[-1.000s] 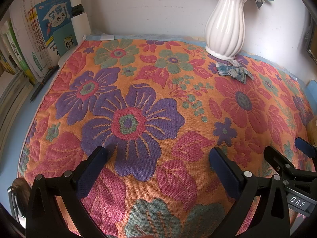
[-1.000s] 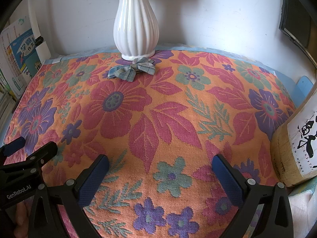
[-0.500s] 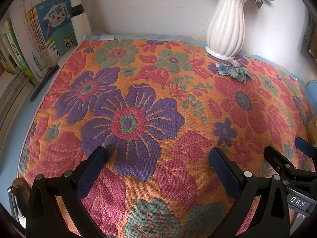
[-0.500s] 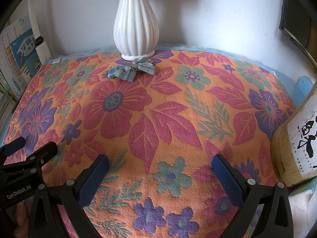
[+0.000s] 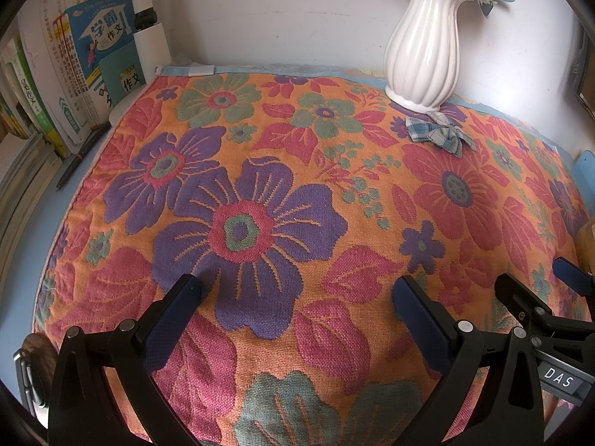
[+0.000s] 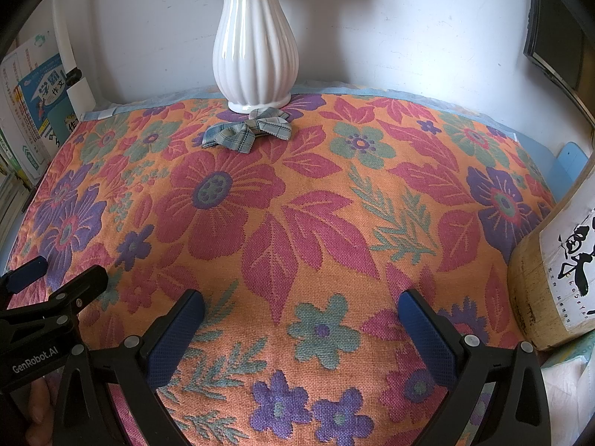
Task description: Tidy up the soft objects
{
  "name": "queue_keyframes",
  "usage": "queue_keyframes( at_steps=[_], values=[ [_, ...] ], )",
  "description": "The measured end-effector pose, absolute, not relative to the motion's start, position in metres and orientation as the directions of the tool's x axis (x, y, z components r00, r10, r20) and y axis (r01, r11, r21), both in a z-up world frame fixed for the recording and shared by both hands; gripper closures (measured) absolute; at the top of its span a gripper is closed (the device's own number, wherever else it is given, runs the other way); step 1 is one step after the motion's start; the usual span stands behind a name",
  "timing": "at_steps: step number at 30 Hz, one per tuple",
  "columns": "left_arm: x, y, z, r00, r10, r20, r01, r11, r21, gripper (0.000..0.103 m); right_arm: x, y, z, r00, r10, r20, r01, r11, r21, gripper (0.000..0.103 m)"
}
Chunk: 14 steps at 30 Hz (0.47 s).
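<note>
From the left wrist view, the left tongs (image 5: 295, 297) sit low over the near edge of the floral towel (image 5: 297, 193), jaws spread wide and nothing between them. The towel lies flat and fully spread across the bench (image 5: 22, 290), covering nearly all of it, so any fold would likely have to start from this near hem, which may be why the tongs wait right here. Far back, the plaid bow (image 5: 440, 135) rests on the towel just in front of the white vase (image 5: 424, 48), whose base stands on the cloth's far edge and pins it. Books (image 5: 74, 70) lean upright along the left side, clear of the fabric, and a pen (image 5: 76, 161) lies beside them. The right tongs (image 5: 557, 297) poke in at the lower right, level with this one.

Over to the right wrist view: the right tongs (image 6: 301, 306) are also released, wide apart and empty, poised above the towel's near edge. The bow (image 6: 247, 132) touches the foot of the vase (image 6: 256, 41), well away from both tools. A wooden cylinder with a label (image 6: 554, 278) stands at the right, its base against the towel's margin. My read: the bow and the vase must come off before the cloth can be gathered.
</note>
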<state>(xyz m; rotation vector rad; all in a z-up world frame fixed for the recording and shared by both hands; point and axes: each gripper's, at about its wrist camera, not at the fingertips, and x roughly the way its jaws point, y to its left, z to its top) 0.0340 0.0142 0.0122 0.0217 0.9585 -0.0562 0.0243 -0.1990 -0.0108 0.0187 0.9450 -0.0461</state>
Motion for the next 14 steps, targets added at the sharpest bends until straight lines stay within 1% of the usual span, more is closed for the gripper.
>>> queue_keyframes(
  at_steps=[14],
  values=[
    [0.0337,0.0142,0.0124,0.573,-0.036,-0.818,0.056,0.998,-0.005,0.0,0.0241,-0.1986,-0.0111,0.586,-0.031,-0.81,0.048,0.999,-0.004,0.0]
  ],
)
